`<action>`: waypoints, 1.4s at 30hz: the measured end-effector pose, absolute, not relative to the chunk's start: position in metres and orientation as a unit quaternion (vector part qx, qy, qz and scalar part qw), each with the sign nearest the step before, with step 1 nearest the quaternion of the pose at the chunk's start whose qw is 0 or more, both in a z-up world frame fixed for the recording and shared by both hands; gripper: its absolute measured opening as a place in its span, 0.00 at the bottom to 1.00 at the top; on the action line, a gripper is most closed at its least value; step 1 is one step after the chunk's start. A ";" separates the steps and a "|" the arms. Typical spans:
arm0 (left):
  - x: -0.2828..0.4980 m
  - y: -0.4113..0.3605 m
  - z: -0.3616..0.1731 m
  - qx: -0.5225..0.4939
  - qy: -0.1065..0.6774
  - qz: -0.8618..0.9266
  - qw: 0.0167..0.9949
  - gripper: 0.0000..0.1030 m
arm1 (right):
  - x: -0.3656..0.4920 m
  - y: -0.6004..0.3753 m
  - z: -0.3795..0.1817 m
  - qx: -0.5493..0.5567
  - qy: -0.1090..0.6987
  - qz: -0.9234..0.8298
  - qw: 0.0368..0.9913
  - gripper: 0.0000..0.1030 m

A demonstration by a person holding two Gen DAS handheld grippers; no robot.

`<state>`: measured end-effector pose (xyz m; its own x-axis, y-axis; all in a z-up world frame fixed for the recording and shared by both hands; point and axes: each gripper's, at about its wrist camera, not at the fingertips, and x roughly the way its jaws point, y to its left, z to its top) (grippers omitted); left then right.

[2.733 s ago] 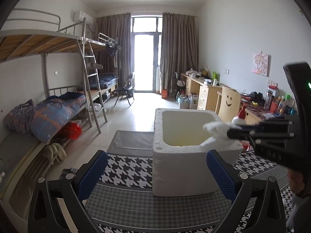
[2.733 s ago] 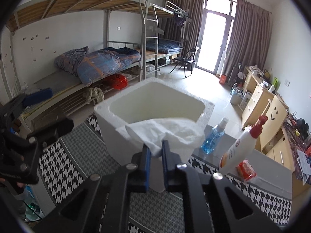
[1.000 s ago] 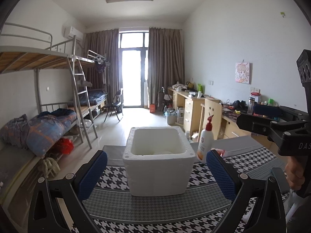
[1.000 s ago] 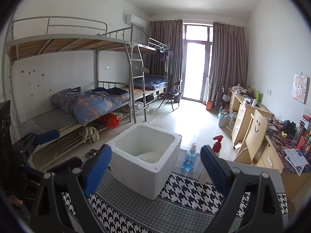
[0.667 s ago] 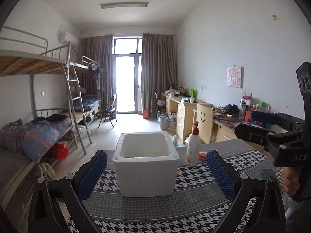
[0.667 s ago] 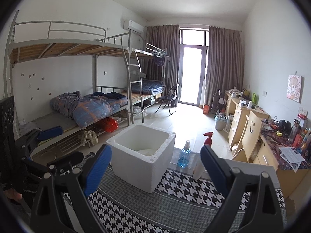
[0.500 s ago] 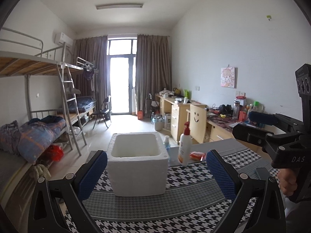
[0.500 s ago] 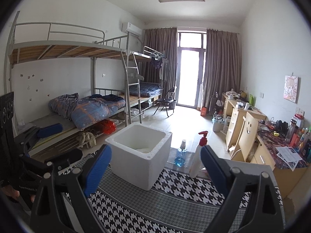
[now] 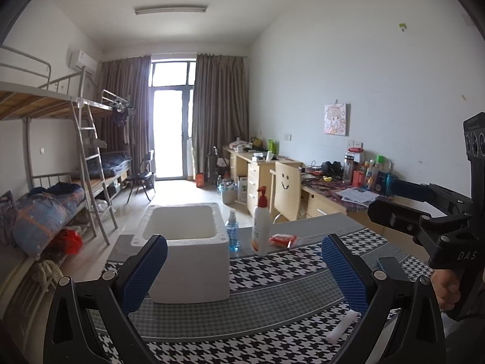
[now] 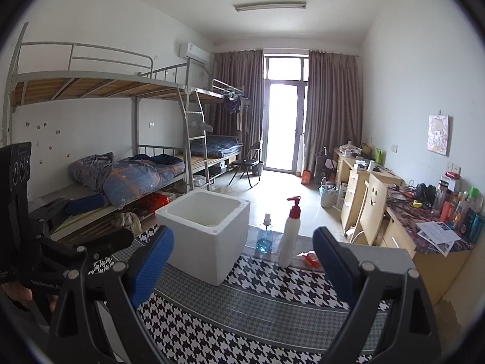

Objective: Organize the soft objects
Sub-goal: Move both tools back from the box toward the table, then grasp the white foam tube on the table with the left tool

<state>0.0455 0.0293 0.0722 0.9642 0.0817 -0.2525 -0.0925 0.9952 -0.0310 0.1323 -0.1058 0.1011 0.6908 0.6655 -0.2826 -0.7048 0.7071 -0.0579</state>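
- Left wrist view: the left gripper (image 9: 244, 270) is held with its fingers spread wide, nothing between them.
- At the left of the houndstooth counter (image 9: 272, 312) the white foam box (image 9: 185, 248) is seen; its contents cannot be made out from this angle.
- Rightward, a spray bottle (image 9: 232, 234), pump bottle (image 9: 260, 223) and red packet (image 9: 282, 239) are left outside.
- The right gripper (image 10: 242, 262) is likewise released and empty.
- No soft object is seen on the counter, so the task is judged nearly finished.

The white foam box (image 9: 189, 251) stands upright and open-topped on the houndstooth counter (image 9: 272, 318), ahead of the left claw (image 9: 242, 273), nearer its left finger.
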 end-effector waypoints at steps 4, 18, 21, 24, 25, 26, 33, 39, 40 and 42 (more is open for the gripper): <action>0.048 0.015 0.066 -0.017 0.130 0.015 0.991 0.99 | 0.131 -0.116 0.096 -0.075 0.123 0.361 0.921 0.92; 0.059 -0.026 0.037 -0.004 0.163 -0.046 0.986 0.99 | 0.124 -0.157 0.068 -0.075 0.136 0.302 0.941 0.92; 0.061 -0.034 0.033 -0.003 0.169 -0.056 0.984 0.99 | 0.121 -0.165 0.063 -0.073 0.139 0.293 0.943 0.92; 0.066 -0.039 0.028 -0.002 0.179 -0.065 0.982 0.99 | 0.122 -0.170 0.061 -0.072 0.142 0.279 0.947 0.92; 0.068 -0.041 0.027 -0.003 0.182 -0.067 0.981 0.99 | 0.121 -0.173 0.060 -0.071 0.142 0.277 0.948 0.92; 0.069 -0.043 0.025 -0.002 0.186 -0.072 0.980 0.99 | 0.120 -0.175 0.059 -0.071 0.142 0.275 0.948 0.92; 0.081 -0.055 0.012 -0.005 0.209 -0.093 0.973 0.99 | 0.117 -0.191 0.055 -0.065 0.144 0.256 0.954 0.92; 0.092 -0.068 -0.005 -0.005 0.231 -0.107 0.967 0.99 | 0.118 -0.202 0.053 -0.059 0.148 0.243 0.957 0.92; 0.093 -0.069 -0.008 -0.004 0.235 -0.107 0.966 0.99 | 0.119 -0.203 0.053 -0.058 0.149 0.241 0.957 0.92; 0.098 -0.072 -0.015 -0.003 0.248 -0.112 0.962 0.99 | 0.120 -0.206 0.052 -0.056 0.151 0.237 0.958 0.92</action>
<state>0.0981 -0.0723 -0.0154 0.8520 -0.2164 -0.4767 0.2132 0.9751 -0.0616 0.1200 -0.2059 0.0525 0.8422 0.4363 -0.3166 -0.4702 0.8819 -0.0354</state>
